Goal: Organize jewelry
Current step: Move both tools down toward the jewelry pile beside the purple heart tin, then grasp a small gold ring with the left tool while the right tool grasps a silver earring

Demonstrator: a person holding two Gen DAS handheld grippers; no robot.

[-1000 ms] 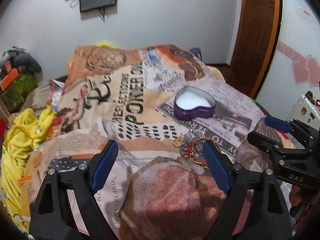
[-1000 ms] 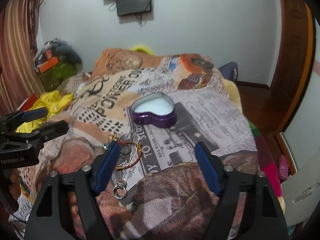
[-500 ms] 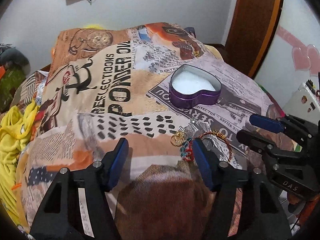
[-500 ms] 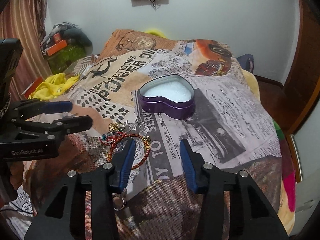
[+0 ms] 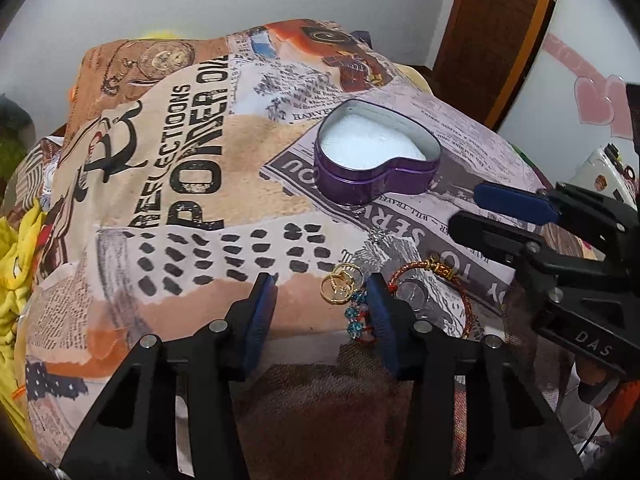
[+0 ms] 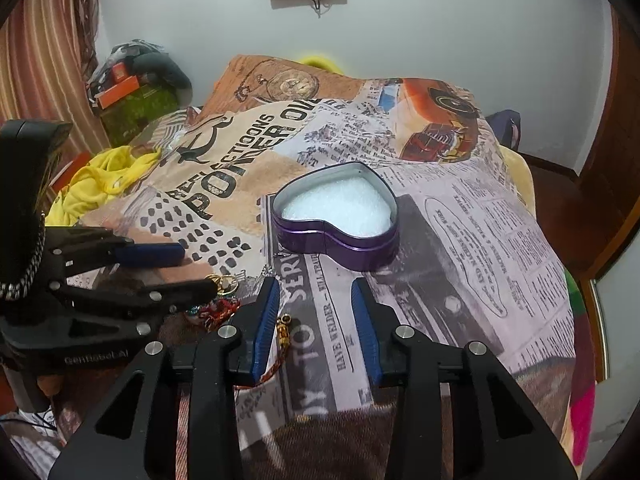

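A purple heart-shaped tin (image 5: 376, 178) (image 6: 340, 244) with white padding sits open on the printed blanket. In front of it lie two gold rings (image 5: 340, 288) (image 6: 225, 282), a blue bead string (image 5: 356, 320) and a red bangle (image 5: 438, 270) (image 6: 284, 330). My left gripper (image 5: 320, 296) (image 6: 192, 270) hovers low over the blanket, its jaws closing. The rings sit in its gap beside the right finger, untouched by the pads. My right gripper (image 6: 316, 300) (image 5: 468, 208) is also closing. The bangle's gold clasp lies by its left pad.
A small silver charm (image 5: 376, 234) lies between the tin and the rings. Yellow cloth (image 6: 100, 176) is heaped at the blanket's left edge. A wooden door (image 5: 492, 40) stands at the right, and clutter (image 6: 132, 80) is piled by the curtain.
Both grippers came down and forward toward the jewelry, and both sets of jaws narrowed. The gold rings now sit inside the left gripper's gap.
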